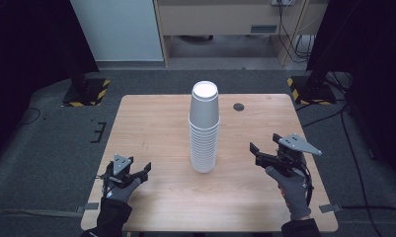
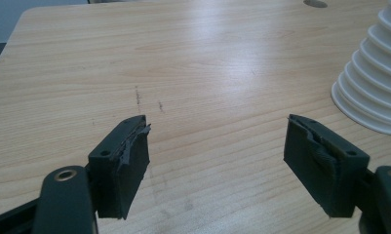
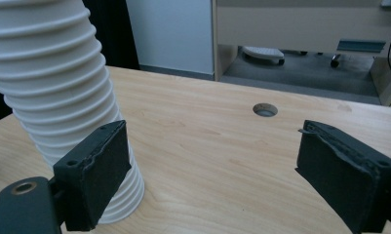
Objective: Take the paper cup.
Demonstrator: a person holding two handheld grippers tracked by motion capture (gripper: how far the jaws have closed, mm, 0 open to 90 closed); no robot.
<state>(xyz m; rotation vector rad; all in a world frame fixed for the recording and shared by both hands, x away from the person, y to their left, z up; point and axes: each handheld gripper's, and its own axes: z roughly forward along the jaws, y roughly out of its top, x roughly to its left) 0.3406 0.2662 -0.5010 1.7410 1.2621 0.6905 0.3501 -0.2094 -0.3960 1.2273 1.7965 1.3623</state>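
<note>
Two grippers spread wide, empty: left gripper, right gripper. Tall white nested paper-cup stack stands between them on your light wooden table. Approach step; next, close in on the top cup.

Looks like a lab or recording studio. Beyond the right gripper: black curtains, hazard-taped stand bases, loose cables, grey carpet. Bare wooden table.
</note>
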